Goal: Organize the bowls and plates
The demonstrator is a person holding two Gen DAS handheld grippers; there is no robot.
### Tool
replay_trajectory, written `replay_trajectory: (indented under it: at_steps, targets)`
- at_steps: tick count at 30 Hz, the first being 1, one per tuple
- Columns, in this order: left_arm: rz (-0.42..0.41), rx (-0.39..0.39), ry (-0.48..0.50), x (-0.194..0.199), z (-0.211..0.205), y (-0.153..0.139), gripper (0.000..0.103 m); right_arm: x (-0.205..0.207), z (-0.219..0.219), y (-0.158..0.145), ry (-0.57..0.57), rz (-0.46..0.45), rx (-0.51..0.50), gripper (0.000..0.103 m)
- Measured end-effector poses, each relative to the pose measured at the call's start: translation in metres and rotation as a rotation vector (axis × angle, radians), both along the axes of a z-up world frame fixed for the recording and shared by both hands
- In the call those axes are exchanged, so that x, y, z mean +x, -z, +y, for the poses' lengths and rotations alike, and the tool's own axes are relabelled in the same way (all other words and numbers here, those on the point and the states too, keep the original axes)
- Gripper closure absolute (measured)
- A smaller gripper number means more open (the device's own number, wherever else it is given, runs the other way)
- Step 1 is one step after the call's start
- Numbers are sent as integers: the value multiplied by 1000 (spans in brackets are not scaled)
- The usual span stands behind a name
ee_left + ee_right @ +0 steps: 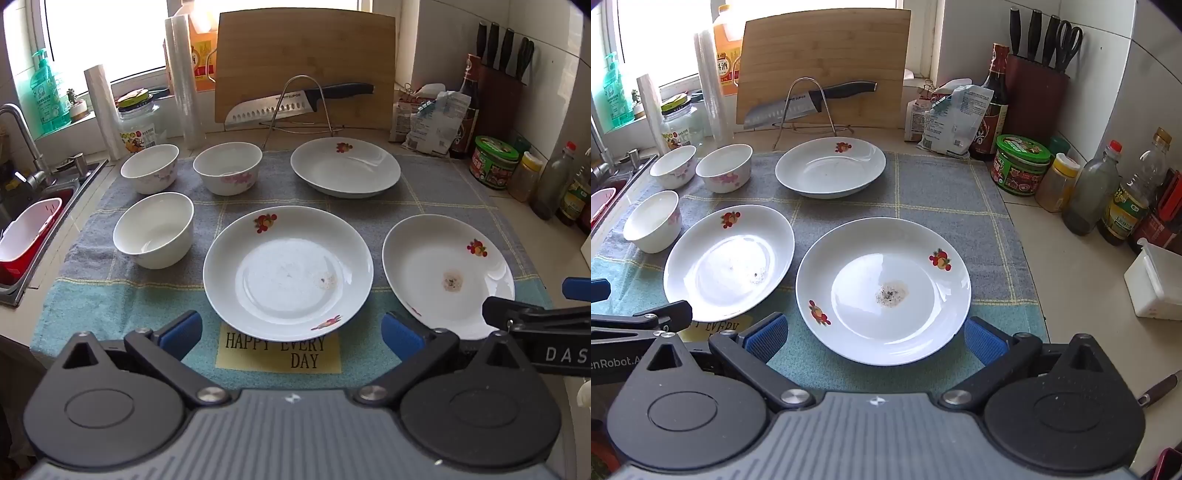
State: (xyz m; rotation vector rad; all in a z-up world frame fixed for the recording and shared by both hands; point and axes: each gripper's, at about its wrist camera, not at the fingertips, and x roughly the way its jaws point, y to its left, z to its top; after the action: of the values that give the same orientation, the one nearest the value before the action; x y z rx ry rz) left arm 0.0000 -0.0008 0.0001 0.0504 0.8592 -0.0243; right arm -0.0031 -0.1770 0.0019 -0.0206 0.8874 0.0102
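Three white plates with fruit prints lie on a grey-blue towel [369, 210]: a near middle plate [288, 273], a near right plate [447, 273] and a far plate [345, 168]. Three white bowls stand at the left: two far ones [149, 168] [227, 168] and a near one [153, 229]. My left gripper [291, 334] is open and empty, just before the middle plate. My right gripper [875, 341] is open and empty, its fingers on either side of the near edge of the right plate [882, 290]. The middle plate [727, 262], the far plate [831, 168] and the bowls [652, 221] also show in the right wrist view.
A cutting board [304, 62] with a knife [295, 101] on a wire rack stands at the back. Bottles and jars [493, 162] line the right wall, with a knife block [500, 92]. A sink [33, 229] with a red basket is at the left. A white box [1156, 288] sits at the right.
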Motion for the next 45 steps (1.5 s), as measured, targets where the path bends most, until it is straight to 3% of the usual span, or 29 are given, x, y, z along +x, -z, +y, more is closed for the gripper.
replay_trajectory:
  at_steps: [45]
  targets:
    - [6,-8,-13,1,1,-4,1,1,-2,-5,-3,-8,-5,0]
